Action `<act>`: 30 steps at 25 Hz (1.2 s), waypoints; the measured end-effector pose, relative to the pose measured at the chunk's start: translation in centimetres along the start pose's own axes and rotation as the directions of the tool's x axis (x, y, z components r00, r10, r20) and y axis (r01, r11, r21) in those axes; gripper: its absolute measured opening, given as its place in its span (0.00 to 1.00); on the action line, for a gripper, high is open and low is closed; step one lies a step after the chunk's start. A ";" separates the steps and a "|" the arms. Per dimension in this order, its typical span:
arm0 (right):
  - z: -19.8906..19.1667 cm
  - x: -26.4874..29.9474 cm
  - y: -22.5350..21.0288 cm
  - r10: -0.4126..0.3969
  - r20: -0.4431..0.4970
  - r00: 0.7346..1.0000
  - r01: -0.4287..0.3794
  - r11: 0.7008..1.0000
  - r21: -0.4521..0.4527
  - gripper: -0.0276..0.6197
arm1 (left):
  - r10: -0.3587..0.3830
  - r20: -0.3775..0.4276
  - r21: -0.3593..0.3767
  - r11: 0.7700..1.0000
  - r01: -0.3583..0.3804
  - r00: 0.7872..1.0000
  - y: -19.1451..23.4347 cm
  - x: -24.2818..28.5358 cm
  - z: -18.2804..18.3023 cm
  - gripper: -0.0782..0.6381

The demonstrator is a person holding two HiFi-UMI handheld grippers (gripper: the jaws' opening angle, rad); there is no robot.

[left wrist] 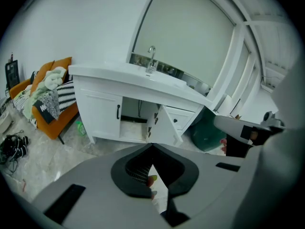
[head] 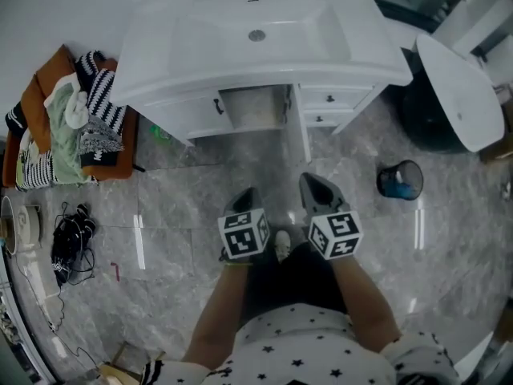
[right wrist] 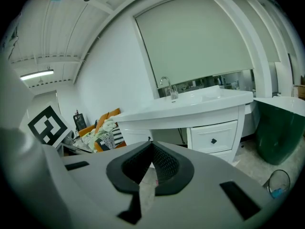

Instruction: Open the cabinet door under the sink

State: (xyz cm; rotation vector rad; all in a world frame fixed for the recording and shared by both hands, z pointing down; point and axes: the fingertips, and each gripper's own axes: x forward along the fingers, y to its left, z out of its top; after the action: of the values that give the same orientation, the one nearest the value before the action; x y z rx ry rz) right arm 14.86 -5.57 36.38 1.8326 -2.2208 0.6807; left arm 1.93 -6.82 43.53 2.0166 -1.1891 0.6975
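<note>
Head view, read left to right.

- 9 to 10 o'clock: an orange sofa point(head: 50, 74) is seen, heaped with striped and green clothes point(head: 76, 127). A tangle of black cables point(head: 70, 243) lies on the grey floor point(head: 176, 191) at its 6 o'clock.
- 12 o'clock: the white sink point(head: 256, 34) is seated on a white cabinet point(head: 188, 115).
- The cabinet door point(head: 303, 131) under the sink is found swung out, edge-on to the camera. The open compartment point(head: 255, 107) is exposed at its 9 o'clock. The neighbouring door at the compartment's 9 o'clock is shut.
- Centre: the left claw point(head: 247, 195) is held at 6 o'clock of the compartment, well apart from the cabinet. In the left gripper view its tips are pressed together with nothing pinched.
- The right claw point(head: 314, 184) is held just at 3 o'clock of the left one, below the door's free edge and apart from it. Its tips are likewise pressed together and empty.
- 3 o'clock: a small bin with blue contents point(head: 399, 180) stands on the floor.
- 2 o'clock: a dark tub point(head: 425, 123) is partly covered by a white panel point(head: 461, 95).
</note>
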 end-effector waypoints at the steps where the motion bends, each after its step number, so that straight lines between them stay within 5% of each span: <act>1: 0.4 -0.2 0.4 0.008 0.001 1.000 -0.008 1.000 -0.004 0.05 | -0.003 0.005 0.005 1.000 0.003 1.000 -0.2 -0.5 0.3 0.11; 16: 2.6 -2.3 6.0 0.166 -0.050 0.985 -0.168 0.984 -0.052 0.05 | -0.032 0.023 0.079 0.996 0.030 0.999 -1.7 -6.5 2.1 0.11; 30: 4.0 -4.5 9.3 0.275 -0.053 0.960 -0.280 0.952 -0.122 0.05 | -0.019 0.086 0.073 0.997 0.012 0.996 -2.1 -10.8 2.3 0.11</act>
State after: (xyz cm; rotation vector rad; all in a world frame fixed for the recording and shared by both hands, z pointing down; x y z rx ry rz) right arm 7.46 -2.18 28.81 1.4522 -2.4620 0.5935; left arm -0.66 -2.20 33.62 2.1334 -1.2124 0.6597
